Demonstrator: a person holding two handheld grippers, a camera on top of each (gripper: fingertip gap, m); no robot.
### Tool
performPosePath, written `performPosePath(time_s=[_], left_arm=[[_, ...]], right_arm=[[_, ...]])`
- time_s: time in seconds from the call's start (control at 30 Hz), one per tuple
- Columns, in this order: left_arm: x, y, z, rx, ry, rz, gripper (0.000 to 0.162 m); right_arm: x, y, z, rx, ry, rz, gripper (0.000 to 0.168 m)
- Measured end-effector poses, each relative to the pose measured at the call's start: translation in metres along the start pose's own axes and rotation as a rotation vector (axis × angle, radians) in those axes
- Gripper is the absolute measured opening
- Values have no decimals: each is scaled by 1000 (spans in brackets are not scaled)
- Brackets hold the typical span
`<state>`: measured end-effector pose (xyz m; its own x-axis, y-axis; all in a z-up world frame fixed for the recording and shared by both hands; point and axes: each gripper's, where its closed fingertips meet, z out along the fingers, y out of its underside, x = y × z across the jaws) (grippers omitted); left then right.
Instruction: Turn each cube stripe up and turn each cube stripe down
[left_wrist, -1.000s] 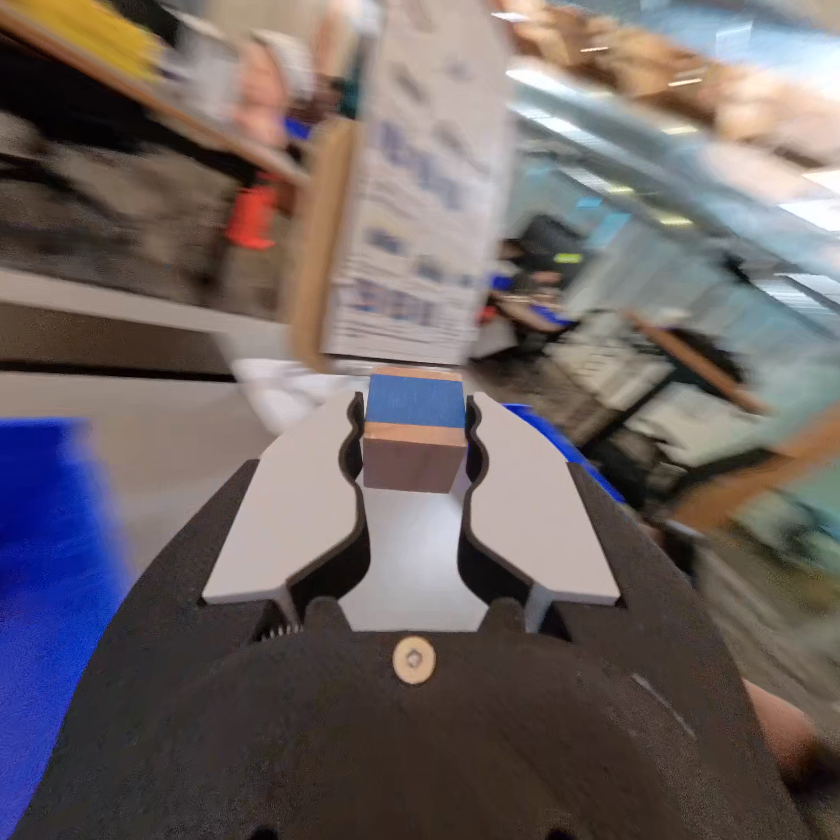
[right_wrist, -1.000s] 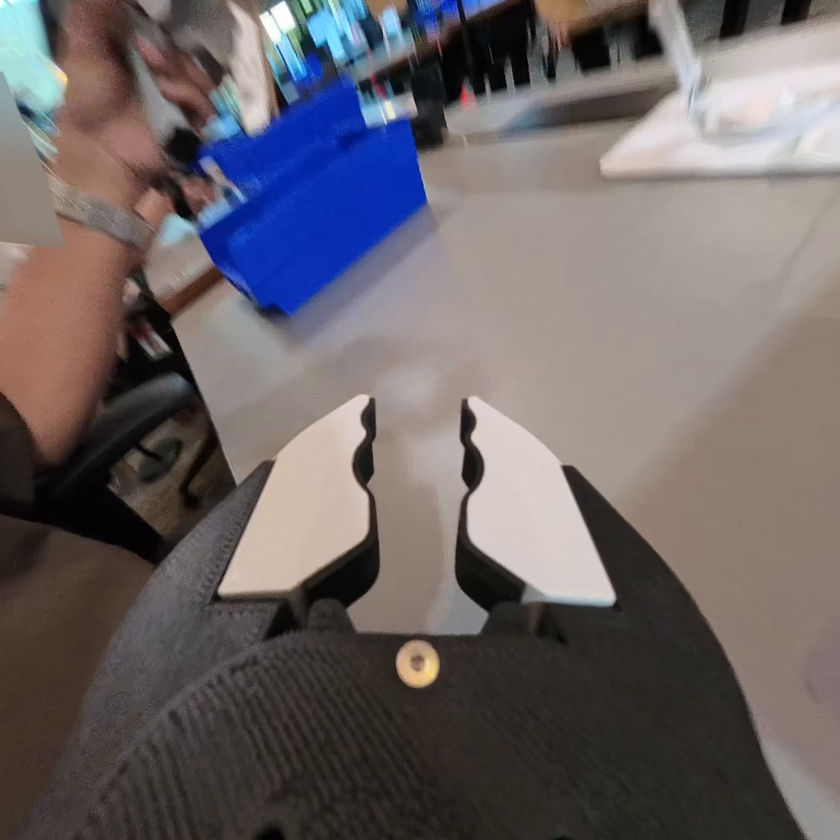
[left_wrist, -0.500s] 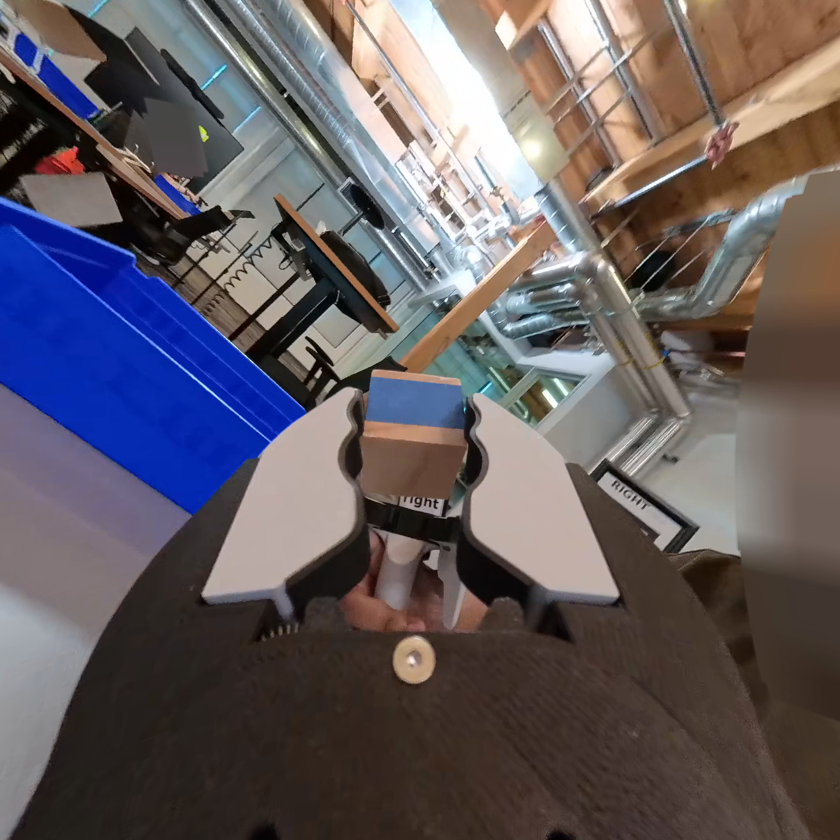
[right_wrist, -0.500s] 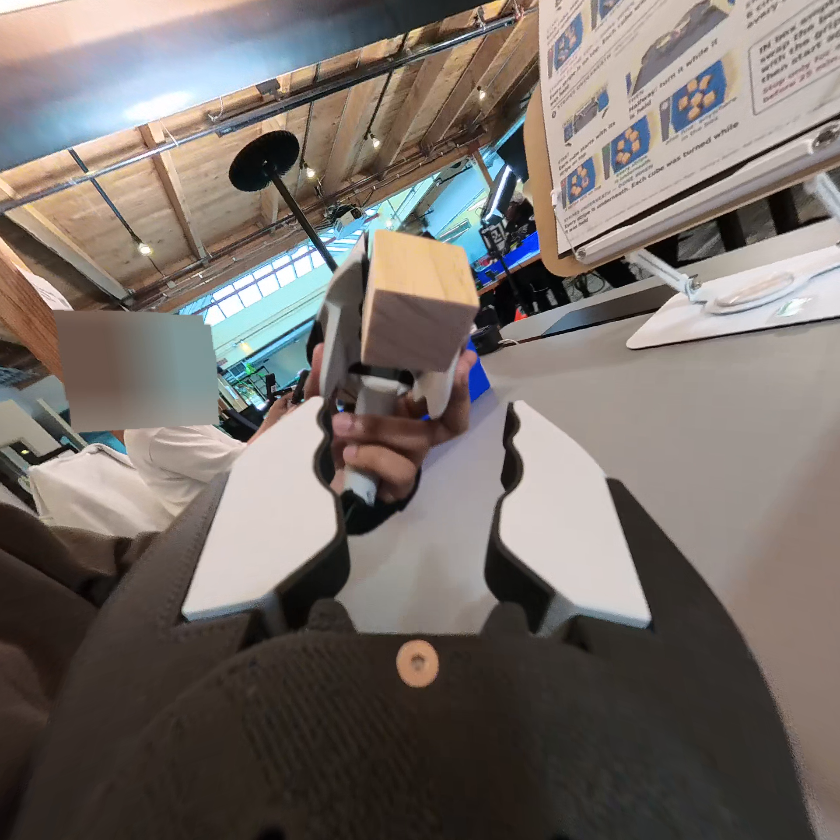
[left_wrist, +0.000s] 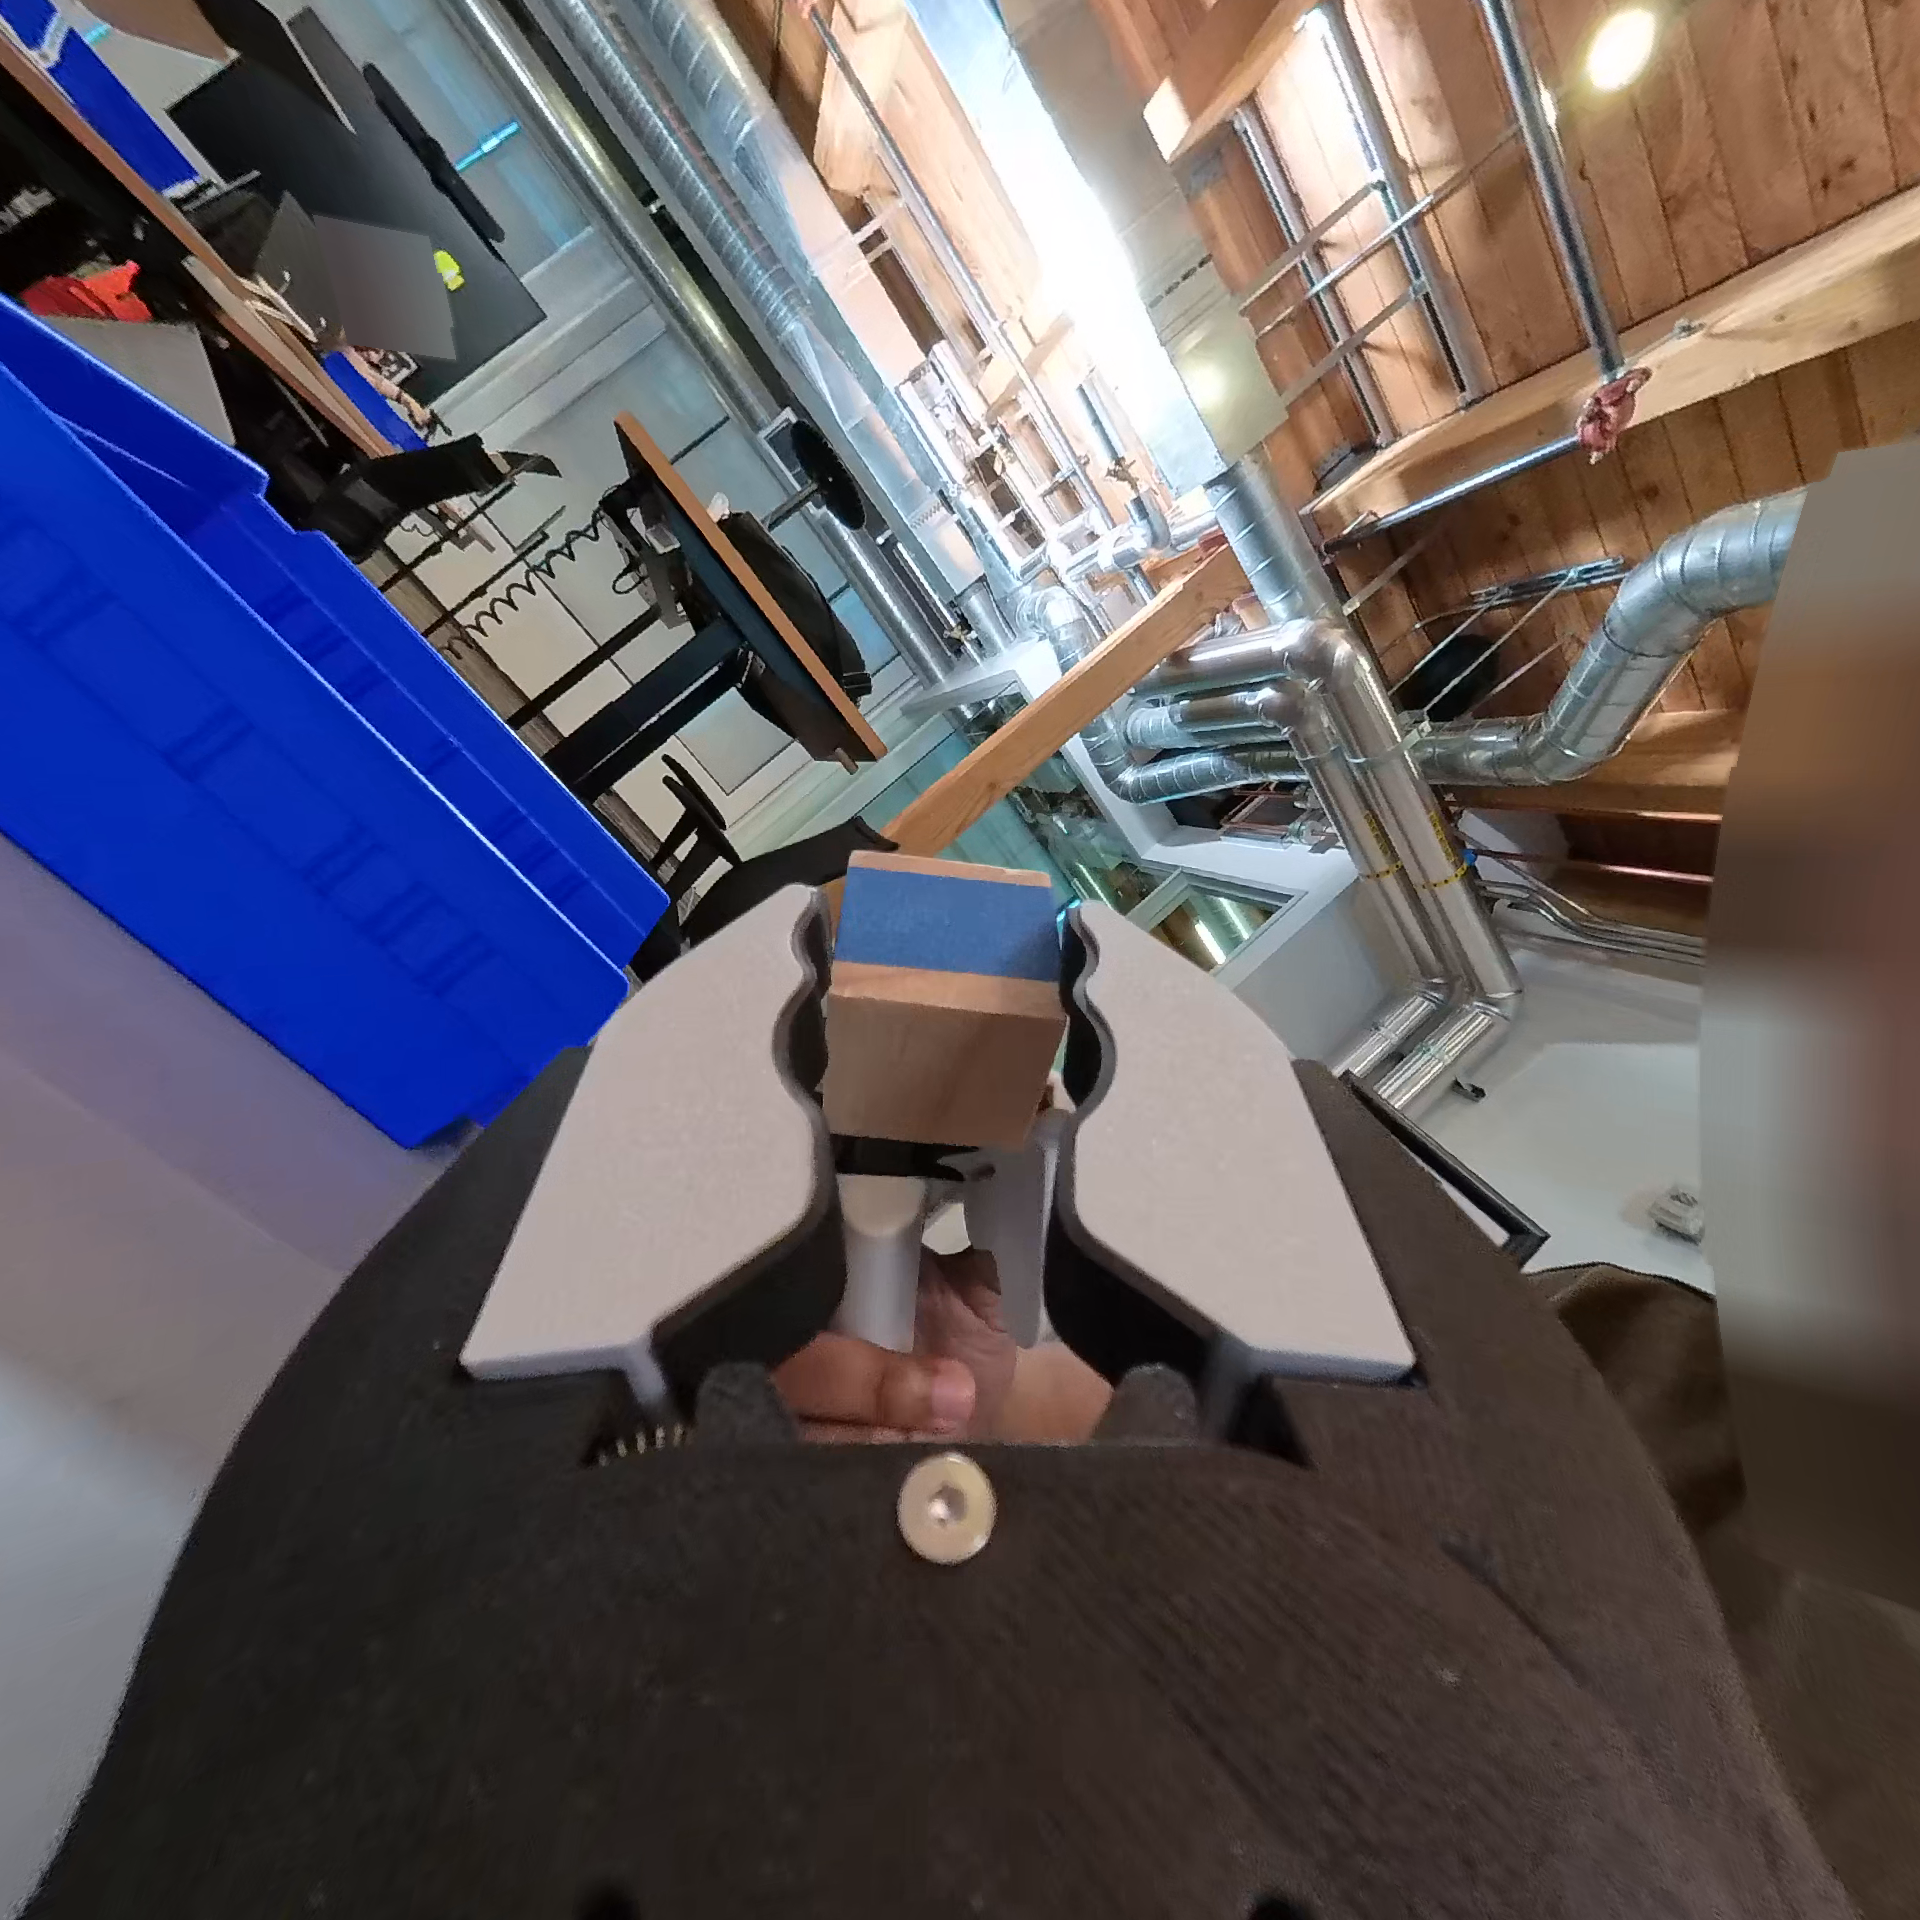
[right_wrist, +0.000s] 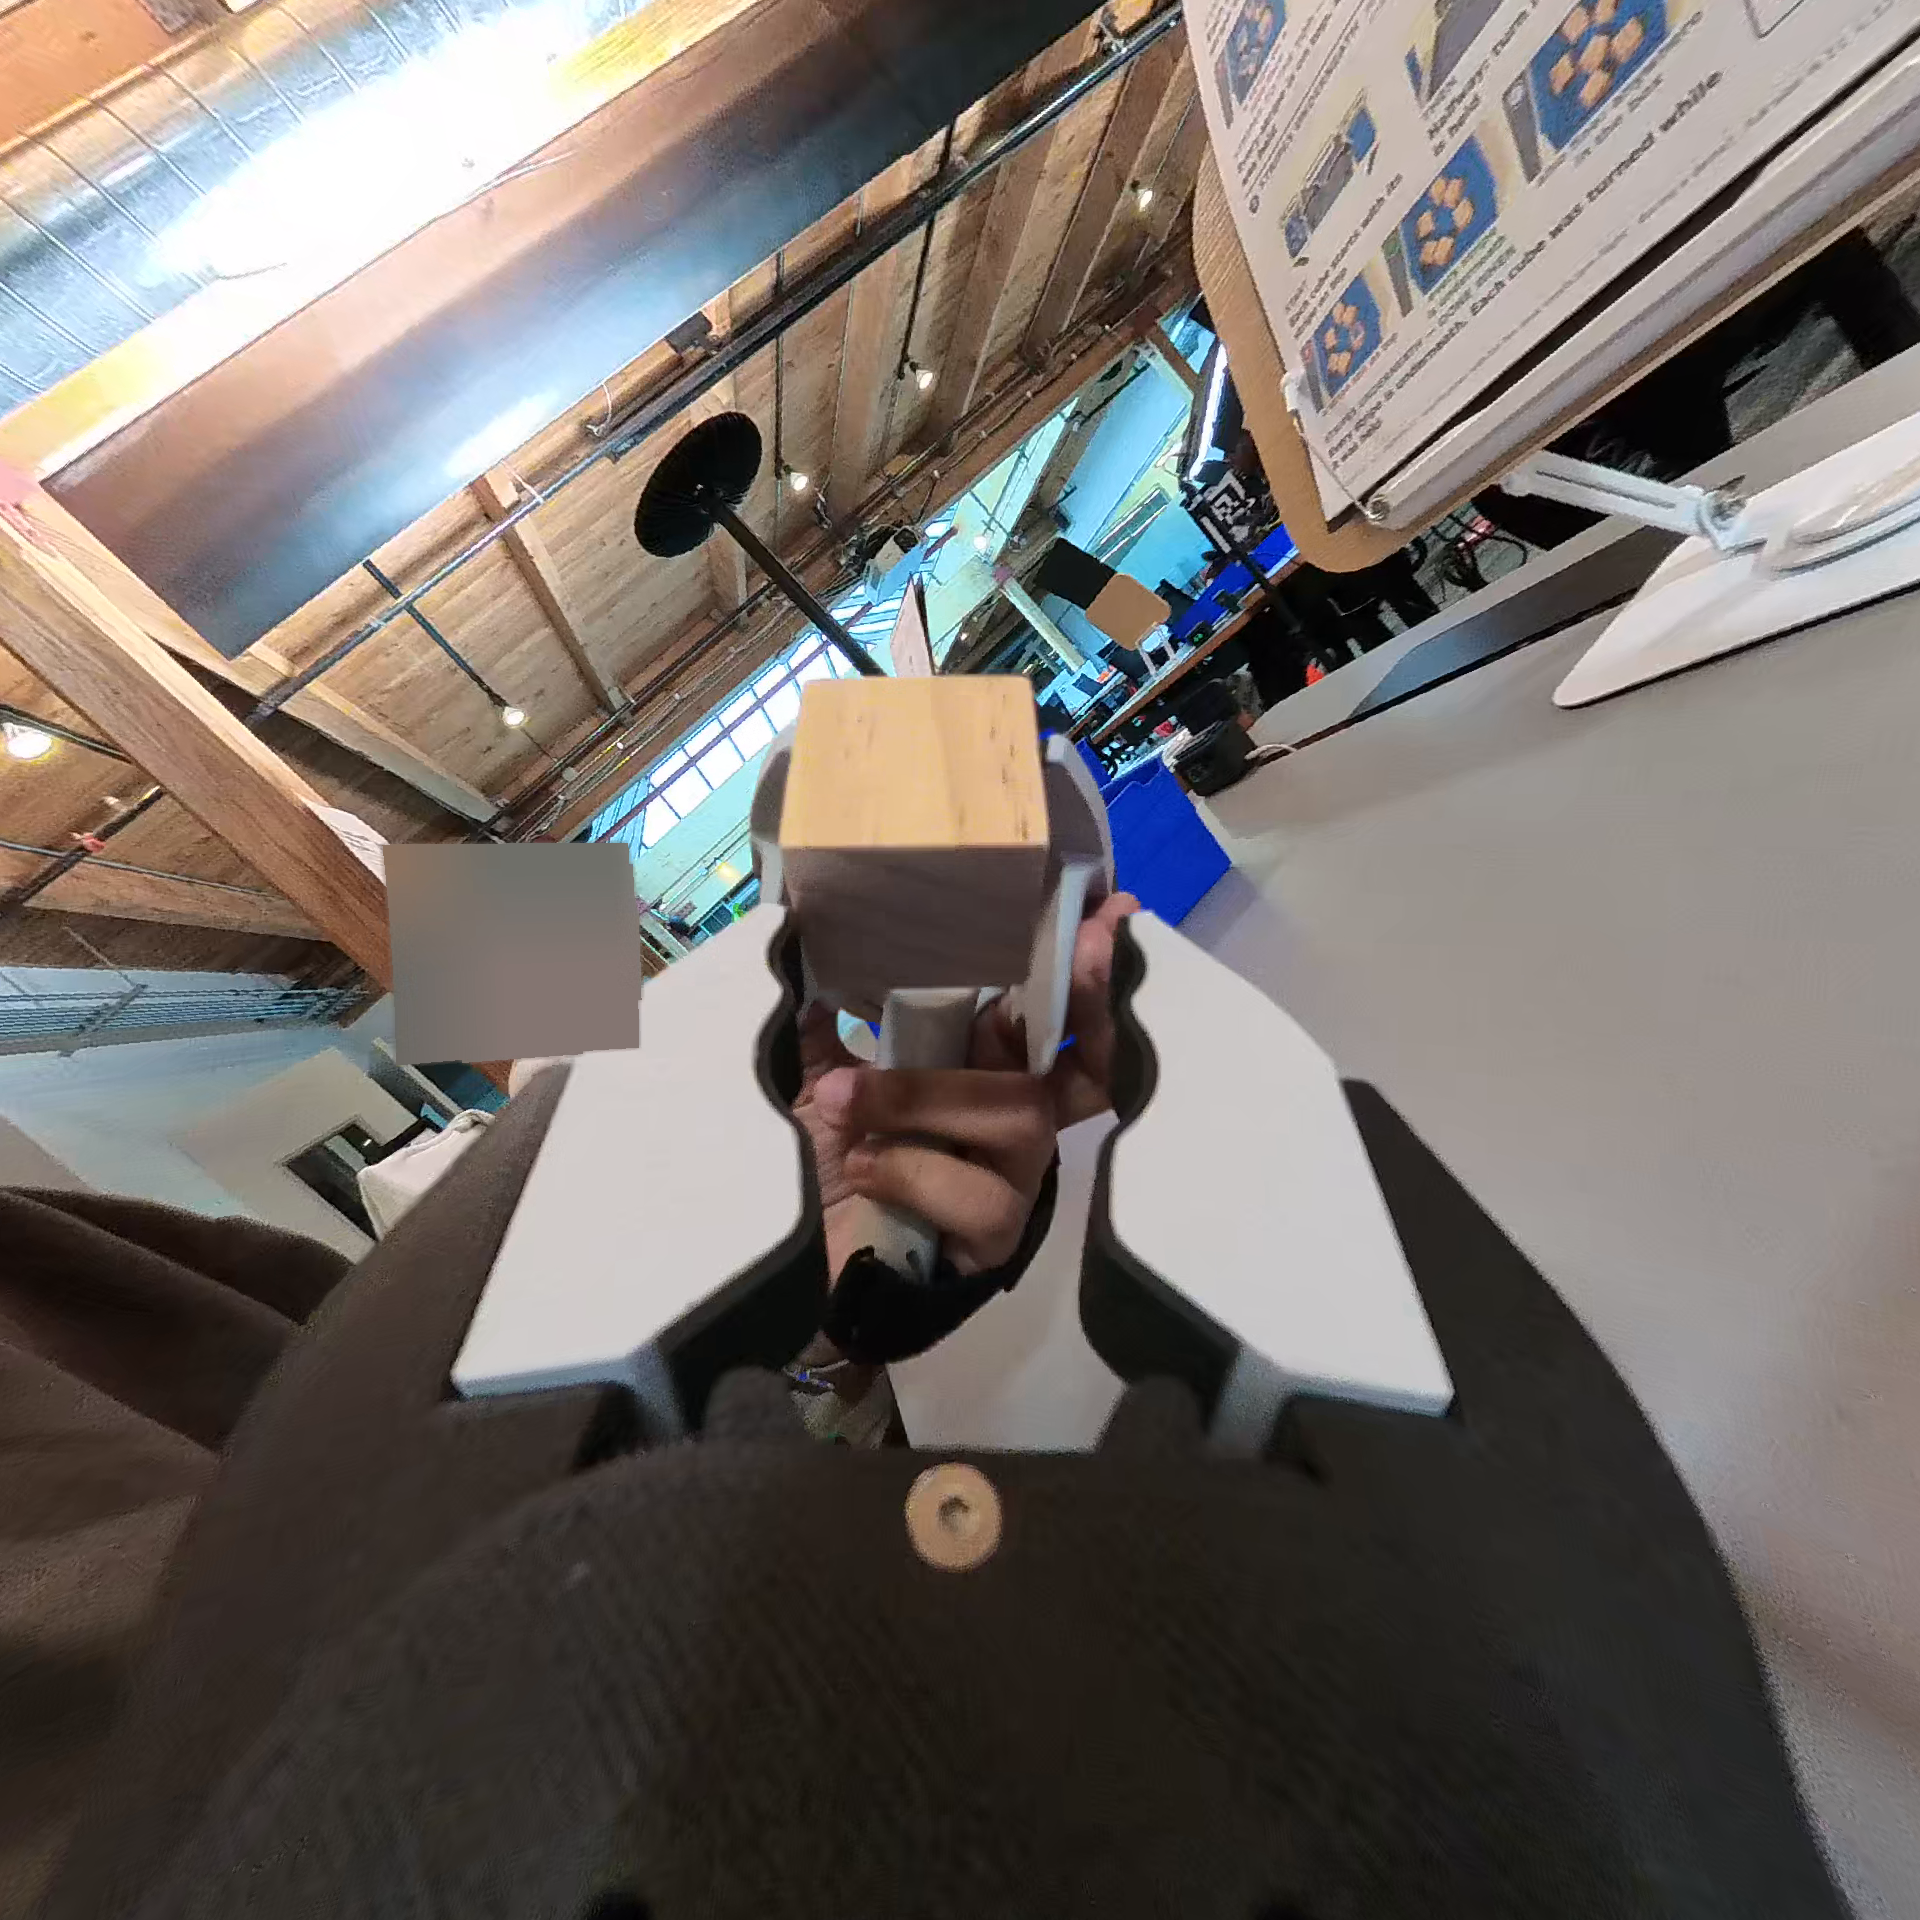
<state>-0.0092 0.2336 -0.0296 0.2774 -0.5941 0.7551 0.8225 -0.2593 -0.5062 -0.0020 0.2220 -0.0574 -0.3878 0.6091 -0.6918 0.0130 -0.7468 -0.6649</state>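
Cube (left_wrist: 948, 992) sits up in the air, pinched btwn the fingertips of my left gripper (left_wrist: 943, 971), well off the grey table (right_wrist: 1558, 935). From the left wrist cam its blue stripe (left_wrist: 943, 935) faces the lens, w/ bare wood on either side of it. From the right wrist cam I only see plain wood faces of the cube (right_wrist: 914, 821), lit top face toward me.

My right gripper (right_wrist: 951, 997) is spread wide, nothing in it, pointed at the cube from the opposite side; can't tell if its tips touch the block. Hand (right_wrist: 935, 1143) on the left gripper's handle shows btwn the right fingers.

Further out: blue bin (left_wrist: 260, 769) on the table at left of the left cam, a sheet of printed pics on a stand (right_wrist: 1538, 239) upper right of the right cam, its white base resting on the table. Wood ceiling and metal ducts behind.
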Motion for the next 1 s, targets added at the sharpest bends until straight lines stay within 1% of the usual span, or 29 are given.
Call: performPosePath(time_s=[0.07,0.1,0.37,0.5,0.63,0.73,0.9,0.97,1.0], left_arm=[[0,4,1,-8,-7,4,42],[0,6,2,-13,-7,4,42],[2,13,3,-29,24,-22,42],[-3,19,4,-40,12,-40,41],[-8,28,6,-75,-6,-44,41],[-12,34,7,-98,-21,-35,41],[-13,33,6,-95,-9,-58,41],[-13,29,4,-78,-7,-63,46],[-15,26,3,-66,-16,-63,54]], right_arm=[[-3,0,0,0,-9,-27,51],[-6,-1,0,2,-17,-43,45],[-13,-14,-6,39,-34,-56,45],[-10,-24,-12,77,-8,-78,44],[-6,-32,-18,103,0,-51,44],[-3,-34,-20,106,1,-22,44],[-1,-33,-19,94,4,-9,44],[-3,-37,-19,102,10,-15,44],[-3,-44,-18,118,14,-6,44]])
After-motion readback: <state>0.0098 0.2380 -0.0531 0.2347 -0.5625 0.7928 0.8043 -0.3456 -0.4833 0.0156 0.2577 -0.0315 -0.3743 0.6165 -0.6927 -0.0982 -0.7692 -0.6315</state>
